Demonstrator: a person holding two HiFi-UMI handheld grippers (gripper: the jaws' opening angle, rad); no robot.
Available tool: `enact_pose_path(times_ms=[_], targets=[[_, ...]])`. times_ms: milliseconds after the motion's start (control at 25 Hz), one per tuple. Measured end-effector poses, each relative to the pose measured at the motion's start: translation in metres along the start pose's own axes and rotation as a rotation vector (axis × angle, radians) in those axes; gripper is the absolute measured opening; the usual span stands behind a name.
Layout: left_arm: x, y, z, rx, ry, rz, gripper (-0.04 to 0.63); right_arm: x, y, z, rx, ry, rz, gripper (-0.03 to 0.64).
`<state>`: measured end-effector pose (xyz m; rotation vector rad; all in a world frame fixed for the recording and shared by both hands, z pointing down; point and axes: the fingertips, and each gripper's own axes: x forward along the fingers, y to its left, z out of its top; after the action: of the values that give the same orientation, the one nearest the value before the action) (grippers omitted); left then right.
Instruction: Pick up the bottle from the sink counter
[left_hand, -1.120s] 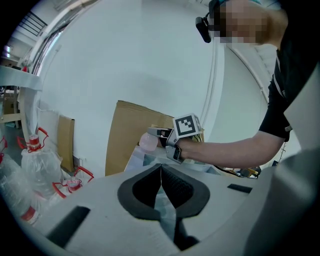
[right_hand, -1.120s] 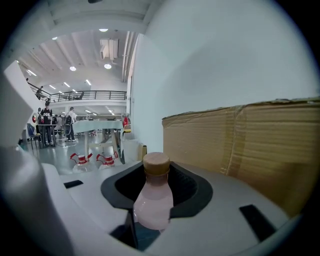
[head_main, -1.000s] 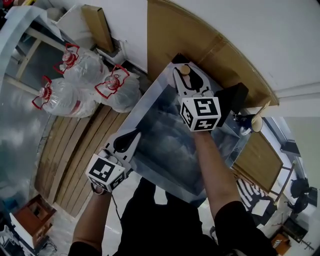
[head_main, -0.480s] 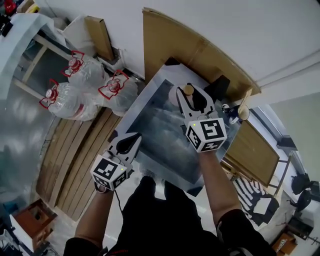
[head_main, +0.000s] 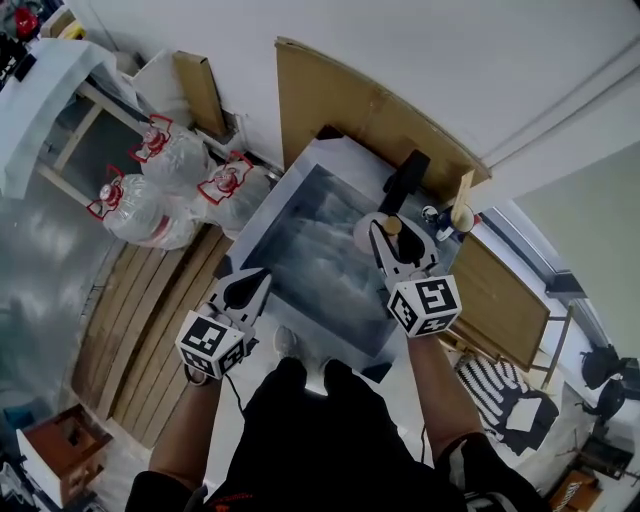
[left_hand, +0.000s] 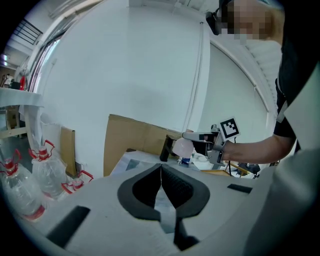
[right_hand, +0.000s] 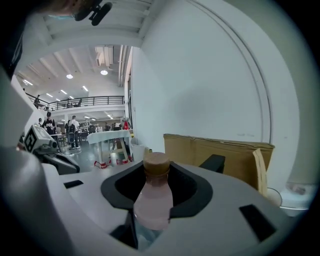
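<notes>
My left gripper (left_hand: 161, 180) sits lowest and nearest me, at the lower left of the head view. Its dark pads are pressed together with nothing between them. It hangs short of the near corner of the stainless steel sink basin (head_main: 300, 235) and is out of the work.

My right gripper (head_main: 392, 238) reaches further up, right of the frame's centre. Its jaws are about half open and clamped on the pale pink translucent plastic bottle with the tan cap (right_hand: 152, 200). In the right gripper view the pads press on the bottle's body from both sides, below the shoulder. The neck and cap rise clear above them. Its long axis therefore runs up the frame, crossways to the line between my fingers, with the cap at the top.

The right is the only hand on the bottle; the left is well apart from it. In the left gripper view the bottle looks to hang off the counter, above the small clutter by the sink's right edge. I judge the pick as good as made, and all that is left is carrying it upright.

Beyond the basin a big brown cardboard sheet (head_main: 330, 95) leans on the white wall. At the upper left lie clear water jugs with red handles (head_main: 150, 190).
</notes>
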<state>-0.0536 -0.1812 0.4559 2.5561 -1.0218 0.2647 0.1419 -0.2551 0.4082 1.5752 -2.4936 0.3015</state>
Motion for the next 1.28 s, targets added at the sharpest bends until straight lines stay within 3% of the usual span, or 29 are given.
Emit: enact_pose_path(times_ms=[360, 800, 1280], targets=[[-0.009, -0.023, 0.019, 0.041, -0.018, 0.014, 0.021, -0.056, -0.007, 0.005, 0.016, -0.011, 0.004, 0.140], [-0.016, -0.046, 0.022, 0.052, -0.020, 0.019, 0.021, -0.113, -0.023, -0.020, 0.068, 0.021, -0.032, 0.140], [-0.014, -0.058, 0.018, 0.059, -0.020, 0.015, 0.021, -0.134, -0.018, -0.031, 0.086, 0.034, -0.026, 0.141]])
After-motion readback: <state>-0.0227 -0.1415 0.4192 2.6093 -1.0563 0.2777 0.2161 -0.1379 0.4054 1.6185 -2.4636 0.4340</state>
